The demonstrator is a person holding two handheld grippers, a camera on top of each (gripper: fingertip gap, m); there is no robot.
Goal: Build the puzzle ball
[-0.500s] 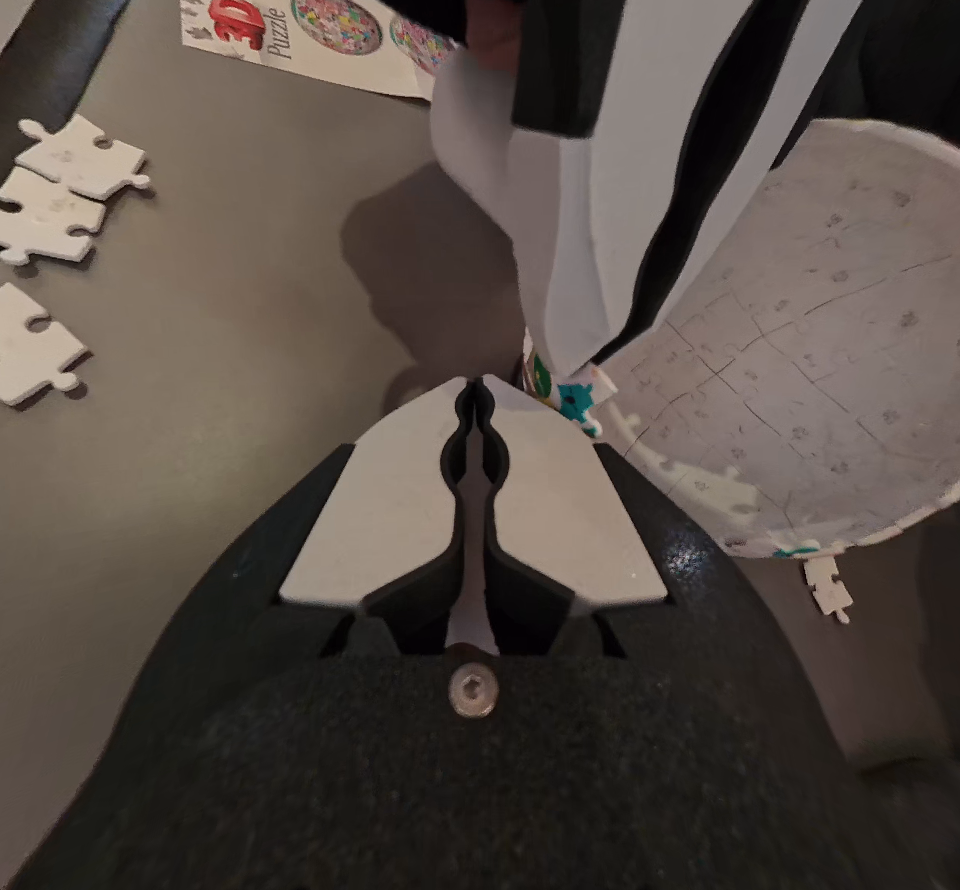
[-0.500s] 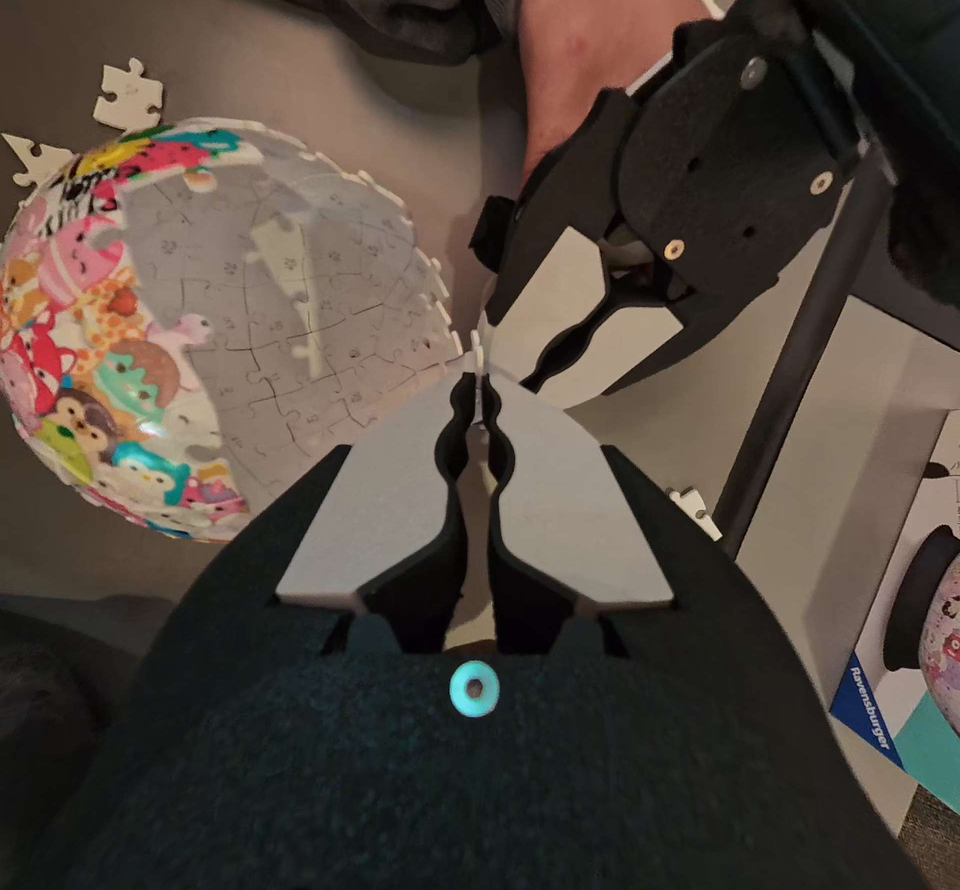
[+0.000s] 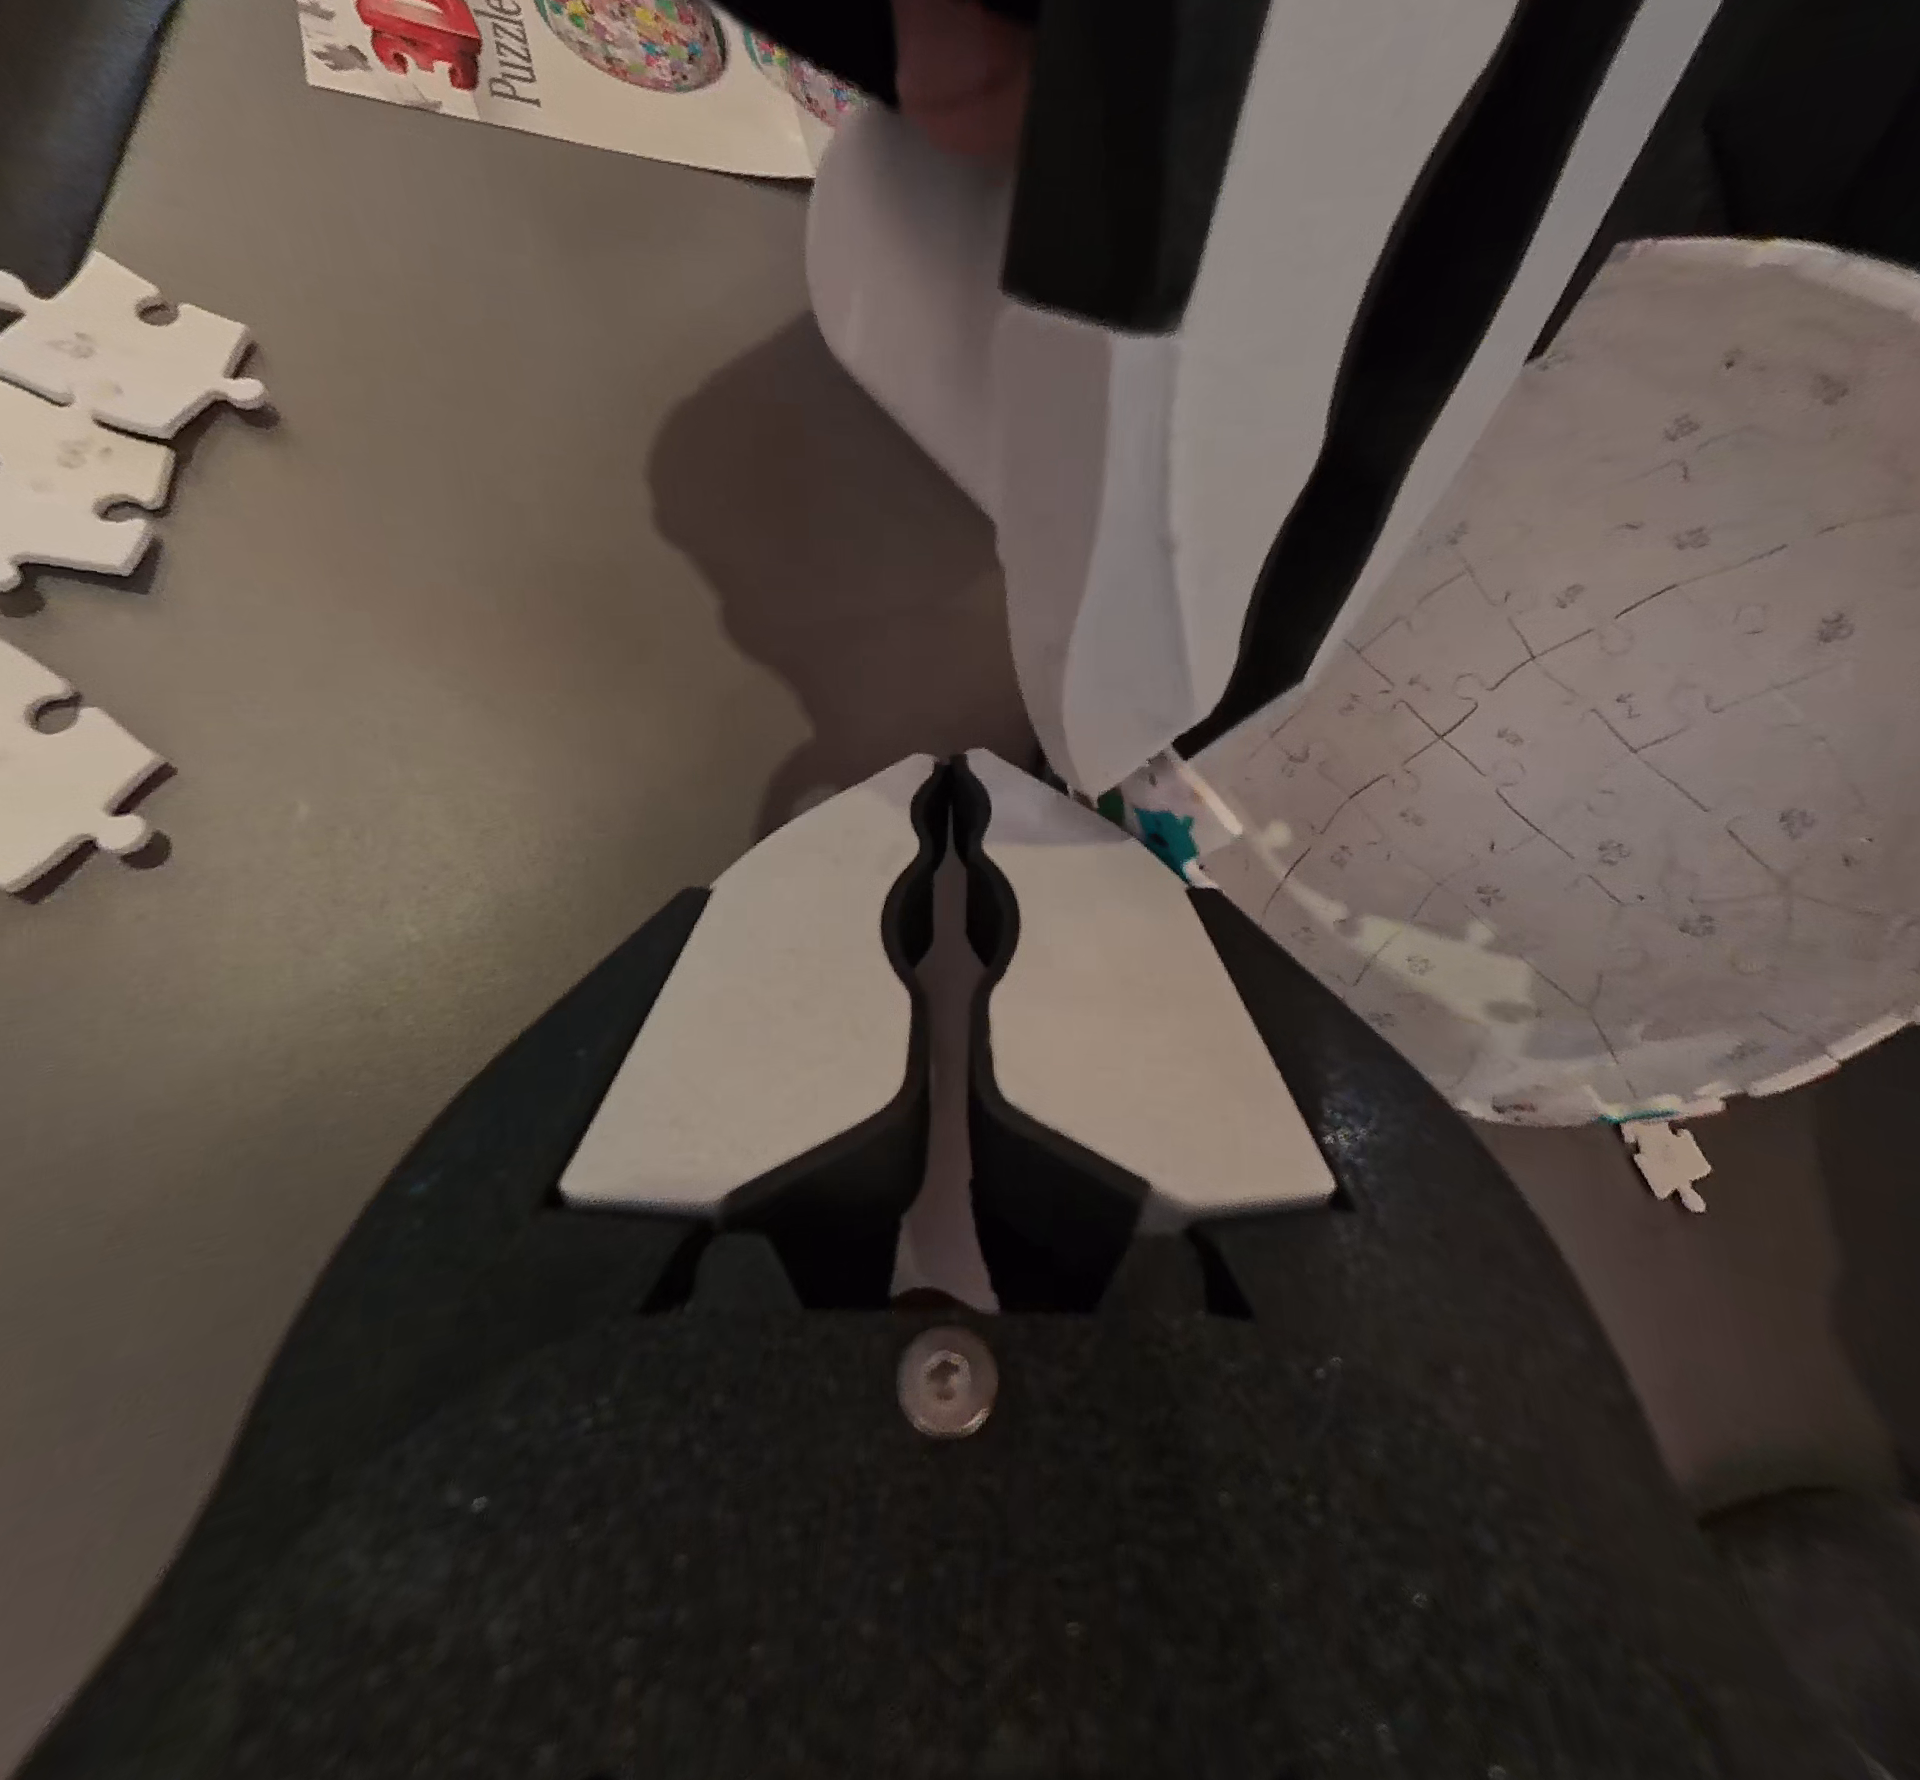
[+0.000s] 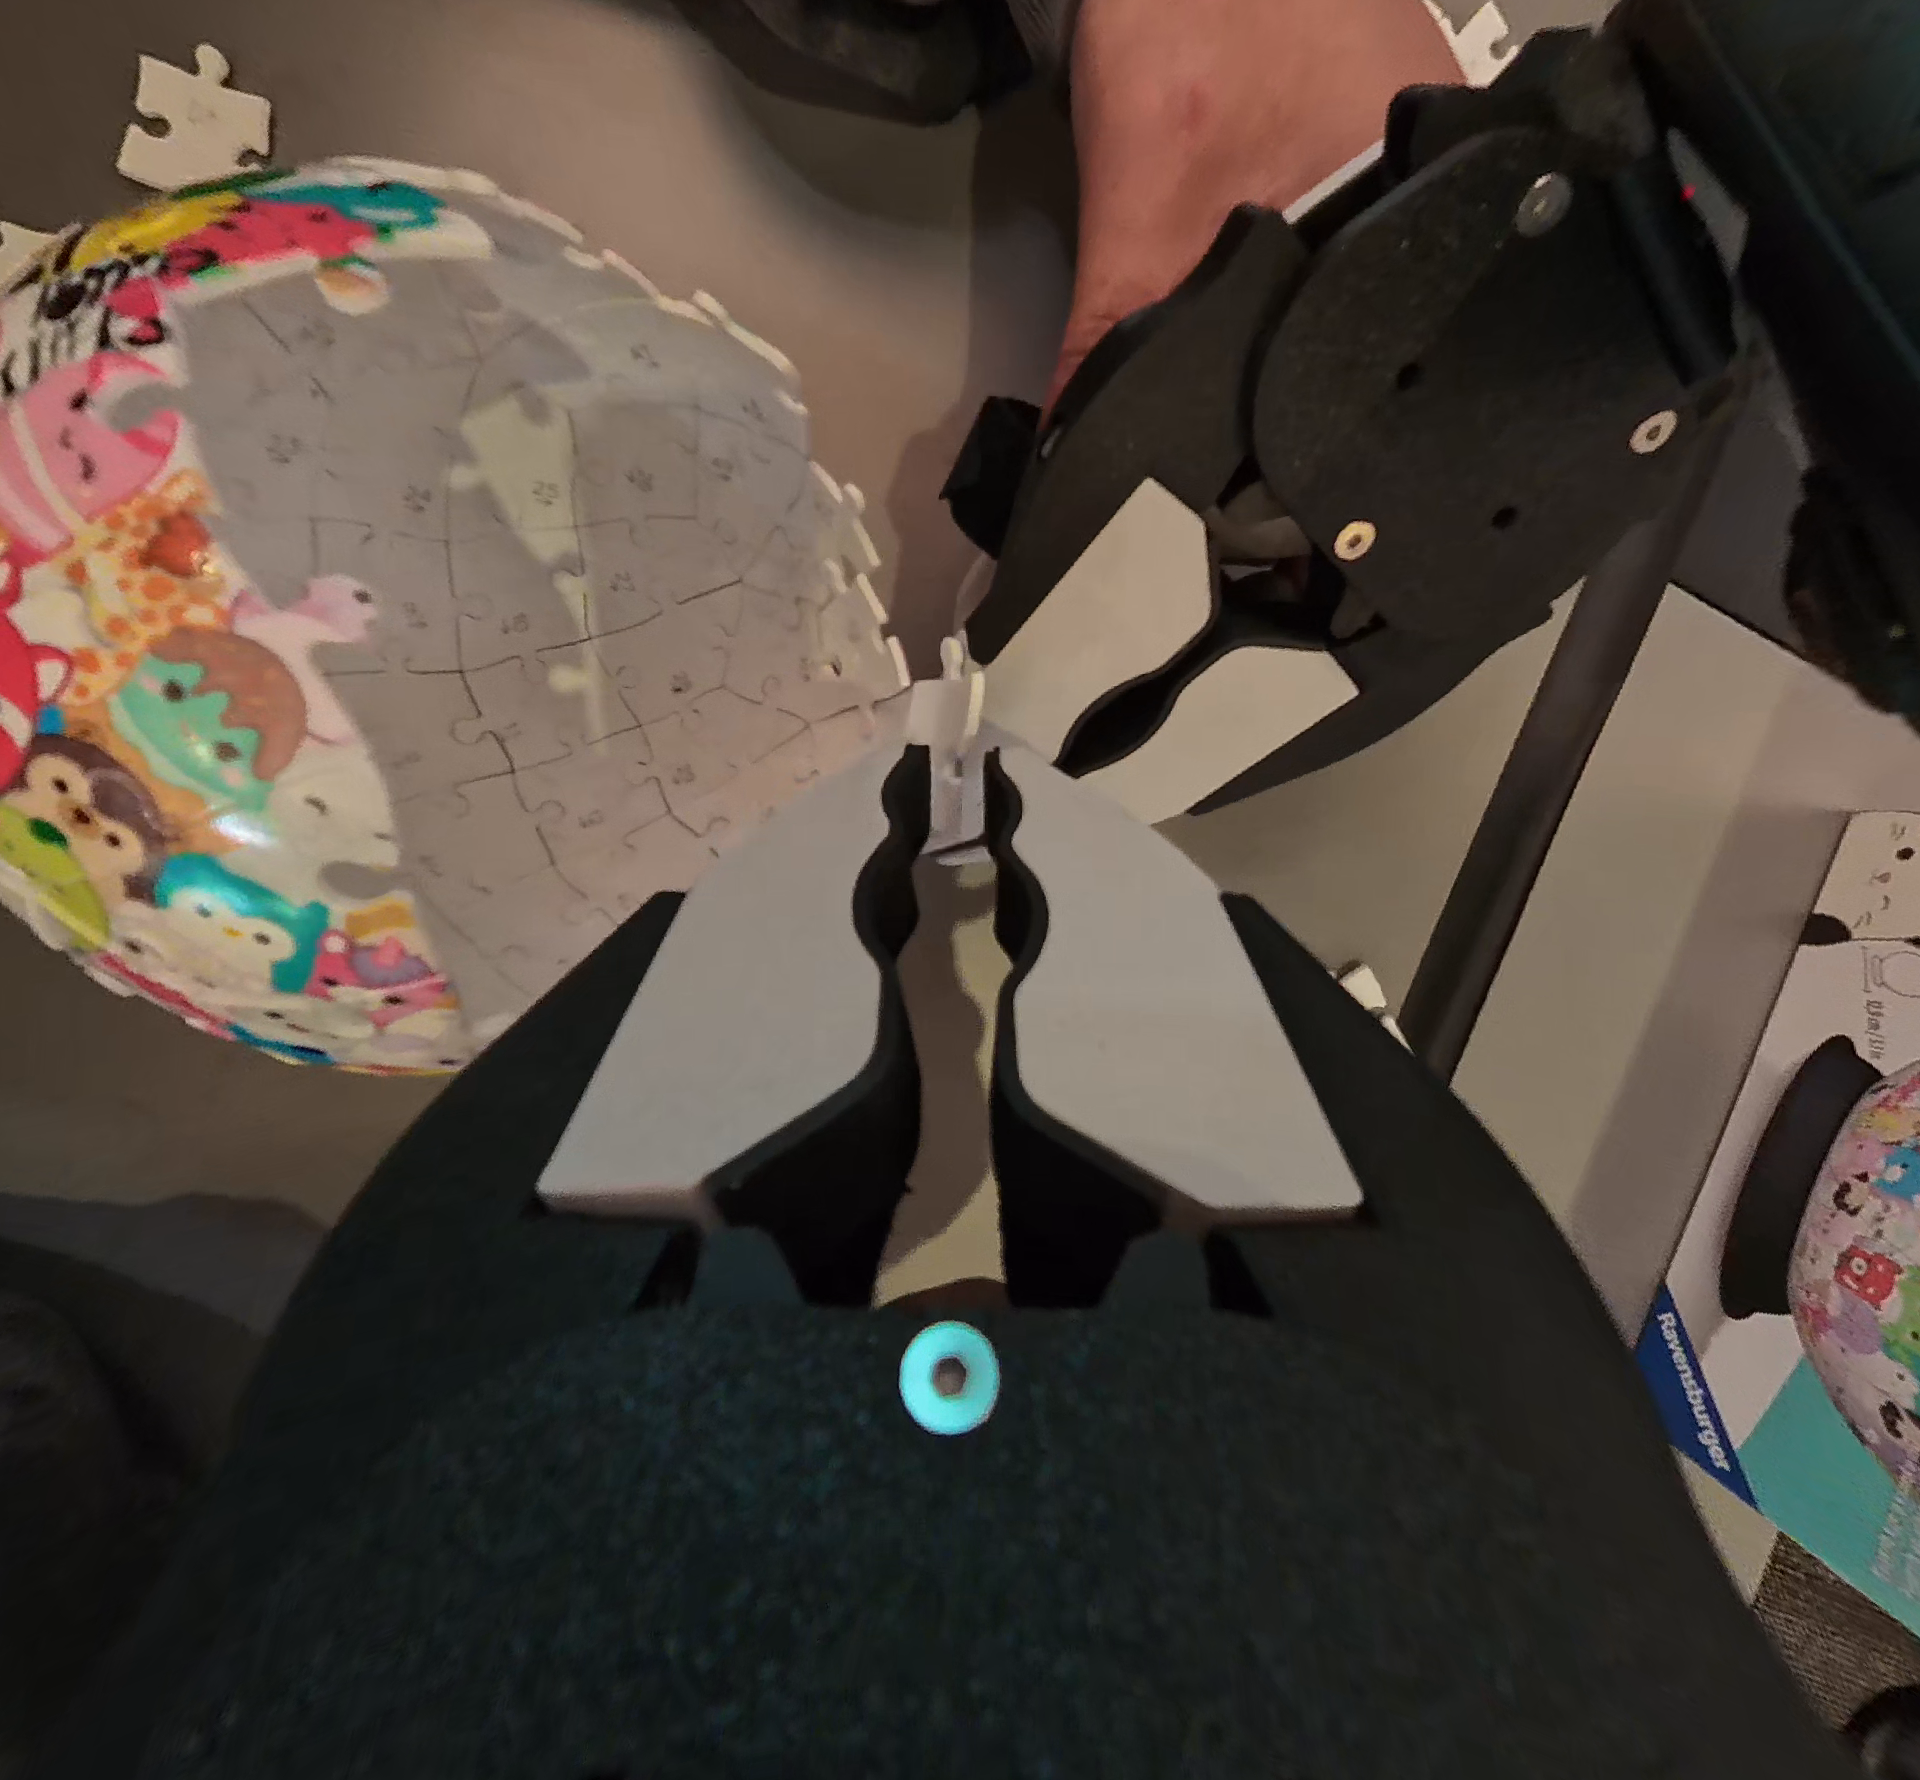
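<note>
Right tool, clenched on white plastic puzzle piece at half-built colourful puzzle ball rim, nine o'clock; left tool clenched empty; align tabs, press gently.

Red and black printed lettering on white instruction sheet, top left of left wrist view. White brand lettering on blue strip of puzzle box. Small grey numerals on inner backs of puzzle ball pieces, too blurred to read.

Cartoon-patterned puzzle ball, white inside
</note>
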